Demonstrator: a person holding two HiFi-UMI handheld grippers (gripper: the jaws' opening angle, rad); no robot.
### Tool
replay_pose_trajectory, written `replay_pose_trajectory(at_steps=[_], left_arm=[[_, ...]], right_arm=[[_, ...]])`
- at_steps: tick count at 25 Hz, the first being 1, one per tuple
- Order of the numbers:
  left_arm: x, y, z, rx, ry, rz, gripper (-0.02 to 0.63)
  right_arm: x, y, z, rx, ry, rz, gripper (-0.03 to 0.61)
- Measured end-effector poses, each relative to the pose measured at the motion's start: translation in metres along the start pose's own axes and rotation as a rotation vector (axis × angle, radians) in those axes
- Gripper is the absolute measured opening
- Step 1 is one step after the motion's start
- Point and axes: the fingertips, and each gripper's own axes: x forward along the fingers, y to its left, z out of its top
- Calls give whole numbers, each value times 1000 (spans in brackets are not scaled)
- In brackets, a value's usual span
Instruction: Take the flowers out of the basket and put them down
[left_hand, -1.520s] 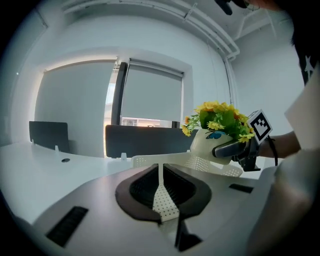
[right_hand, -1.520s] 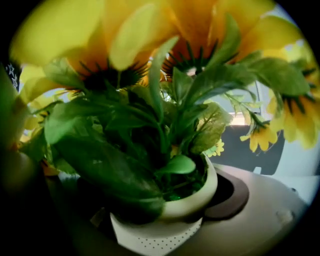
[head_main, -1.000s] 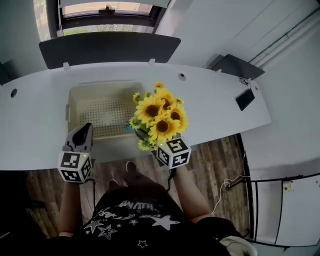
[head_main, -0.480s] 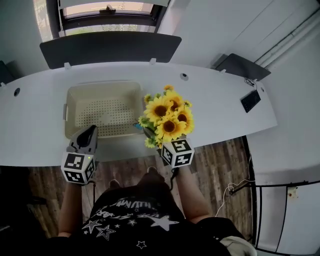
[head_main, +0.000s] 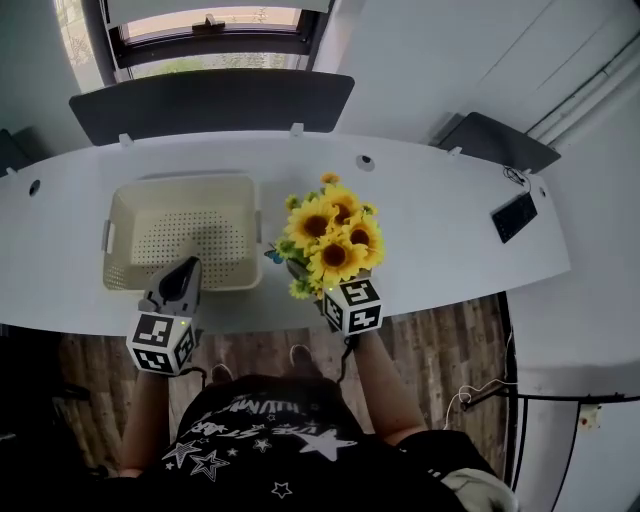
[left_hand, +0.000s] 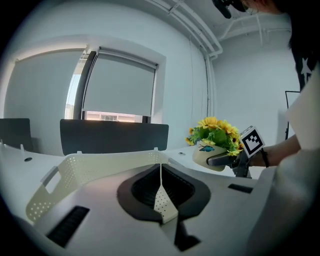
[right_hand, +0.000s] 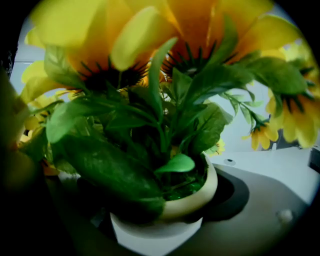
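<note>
White desk carries the cream basket left of centre, my left gripper clamped on its front wall. My right gripper grips the flowers by their pot near the desk's front edge, beside the basket.

- The right gripper clasped a cream pot between its jaws; the pot's side lay against the grey right-hand jaw; the left-hand jaw was lost in shadow.
- Broad green leaves rose from the pot; big yellow sunflowers, blurred, filled the top.
- A white desk with a small round hole lay behind, at right.
</note>
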Motion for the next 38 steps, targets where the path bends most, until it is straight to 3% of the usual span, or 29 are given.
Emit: replay_pose_trajectory(at_steps=[9,20,32,38], left_arm=[[43,-57,-2,3,29,15,17],[62,-109,-6,17,47,95,17],[75,-143,-21,0,86,153,17],[77,-153,-30,-13,104,162,17]], right_arm=[[-3,-47,-38,-11,50,85,534],[-4,-94,-85,-40,128,154,534],[2,-114,-115,-65,183,251,534],[3,-121,-129,-72,210,248,534]])
